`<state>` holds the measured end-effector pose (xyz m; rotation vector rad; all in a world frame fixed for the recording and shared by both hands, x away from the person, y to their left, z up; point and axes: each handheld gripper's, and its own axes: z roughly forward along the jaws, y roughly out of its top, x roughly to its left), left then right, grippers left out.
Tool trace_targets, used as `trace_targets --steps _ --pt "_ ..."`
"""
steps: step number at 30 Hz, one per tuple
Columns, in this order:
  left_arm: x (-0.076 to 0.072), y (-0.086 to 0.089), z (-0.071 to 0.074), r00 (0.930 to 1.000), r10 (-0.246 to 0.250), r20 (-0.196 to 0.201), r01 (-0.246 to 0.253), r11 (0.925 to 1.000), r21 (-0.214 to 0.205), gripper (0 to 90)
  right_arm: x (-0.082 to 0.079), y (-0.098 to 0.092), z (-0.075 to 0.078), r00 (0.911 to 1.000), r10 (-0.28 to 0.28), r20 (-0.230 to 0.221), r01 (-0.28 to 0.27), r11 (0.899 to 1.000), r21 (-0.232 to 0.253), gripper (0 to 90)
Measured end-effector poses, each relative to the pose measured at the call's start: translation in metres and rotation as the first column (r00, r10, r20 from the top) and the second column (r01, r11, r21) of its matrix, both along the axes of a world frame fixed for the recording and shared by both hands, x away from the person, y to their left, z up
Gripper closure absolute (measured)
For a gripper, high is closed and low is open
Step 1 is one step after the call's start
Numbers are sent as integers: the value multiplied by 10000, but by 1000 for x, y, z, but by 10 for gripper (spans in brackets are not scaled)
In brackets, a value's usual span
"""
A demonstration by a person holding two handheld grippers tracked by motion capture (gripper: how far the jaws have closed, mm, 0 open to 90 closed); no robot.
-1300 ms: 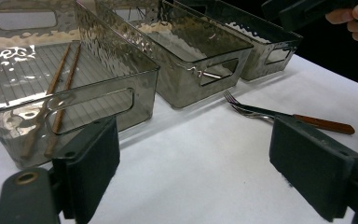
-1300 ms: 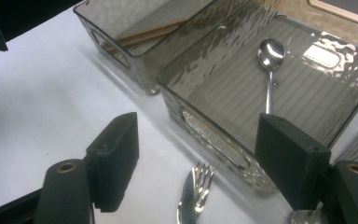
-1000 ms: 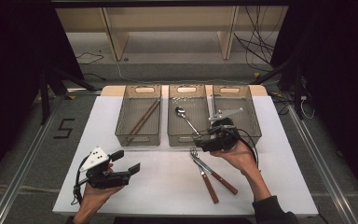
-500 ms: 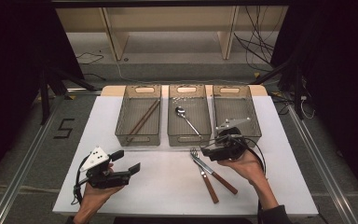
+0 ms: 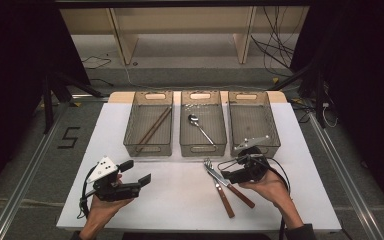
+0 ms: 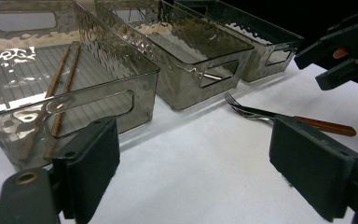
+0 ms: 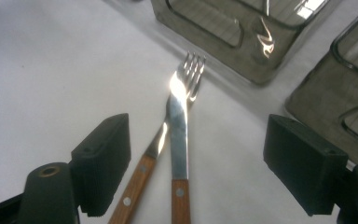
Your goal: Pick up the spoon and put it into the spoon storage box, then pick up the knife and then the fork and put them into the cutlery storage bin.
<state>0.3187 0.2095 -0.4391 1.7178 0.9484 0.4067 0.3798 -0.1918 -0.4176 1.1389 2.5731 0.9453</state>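
Two wood-handled pieces, a knife and a fork, lie crossed on the table. The right gripper, jaws just widened and empty, nears them; next it must straddle one handle.

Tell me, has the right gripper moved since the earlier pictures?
Yes. In the high view the right gripper has come from the middle bin's front edge towards the person, down to the fork and knife, jaws opening.
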Motion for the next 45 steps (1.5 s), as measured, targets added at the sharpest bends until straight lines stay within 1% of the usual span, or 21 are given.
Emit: trace_targets --steps 6,9,14,25,28,35,40,41,43,45 --pt "0 0 0 10000 -34 23 34 10000 -27 158 -4 -6 -7 9996 -134 -261 128 9996 -233 232" --pt "-1 1 0 10000 -24 47 24 10000 -25 158 -7 -8 -11 9987 -215 -466 194 9989 -436 228" --pt "-1 1 0 10000 -18 35 19 10000 -32 158 -12 -10 -16 9978 -198 -630 151 9971 -744 220" --pt "-2 0 0 10000 4 50 -3 10000 -75 158 -17 -13 -21 9959 -318 -850 233 9947 -997 215" --pt "-2 1 0 10000 4 32 -4 10000 -49 158 -17 -13 -22 9951 -315 -933 223 9950 -977 217" --pt "-2 0 0 10000 7 66 -7 10000 -10 158 -18 -9 -25 9919 -309 -1232 128 9893 -1454 263" --pt "-2 -1 1 10000 -53 61 53 10000 20 158 -19 -7 -27 9884 -245 -1497 -16 9850 -1723 302" --pt "-2 -2 1 9999 -75 82 74 9999 89 158 -19 -7 -28 9879 -274 -1530 -1 9842 -1769 308" --pt "-2 -2 1 9999 -94 100 93 9999 63 158 -20 -7 -29 9867 -247 -1604 -60 9822 -1878 321" --pt "-2 -2 1 9999 -104 108 103 9999 104 158 -20 -6 -29 9853 -196 -1696 -133 9815 -1908 339"
